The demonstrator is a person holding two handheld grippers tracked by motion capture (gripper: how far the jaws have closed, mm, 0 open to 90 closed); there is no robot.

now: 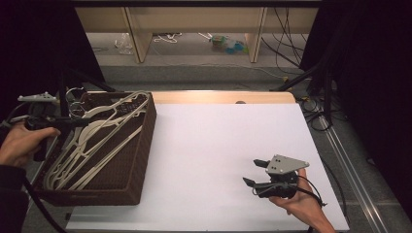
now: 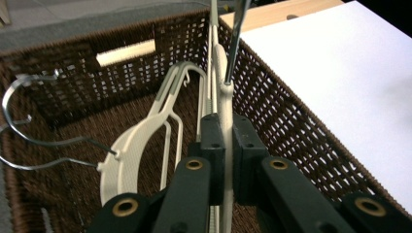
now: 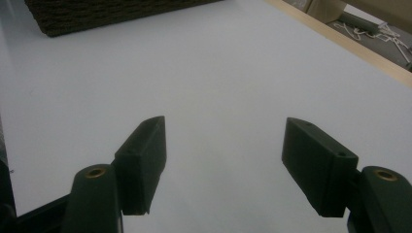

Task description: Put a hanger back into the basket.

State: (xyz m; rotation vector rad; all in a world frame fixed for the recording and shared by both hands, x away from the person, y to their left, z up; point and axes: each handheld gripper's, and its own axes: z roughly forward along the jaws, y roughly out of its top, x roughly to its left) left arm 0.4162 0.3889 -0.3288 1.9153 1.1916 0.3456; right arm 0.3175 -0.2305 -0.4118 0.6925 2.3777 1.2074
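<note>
While left gripper (image 2: 224, 145) clamps a cream hanger (image 2: 223, 104) inside the wicker basket (image 1: 141, 160), right gripper (image 1: 256, 173) sits wide open, empty, on bench (image 1: 214, 145) well right of basket.

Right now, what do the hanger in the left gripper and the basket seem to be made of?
The hanger pinched in the left gripper looks like cream moulded plastic, matte, with a bright wire hook that seems to be metal. The basket looks like dark brown woven wicker or rattan, possibly synthetic: an open criss-cross weave shows along its walls.
</note>
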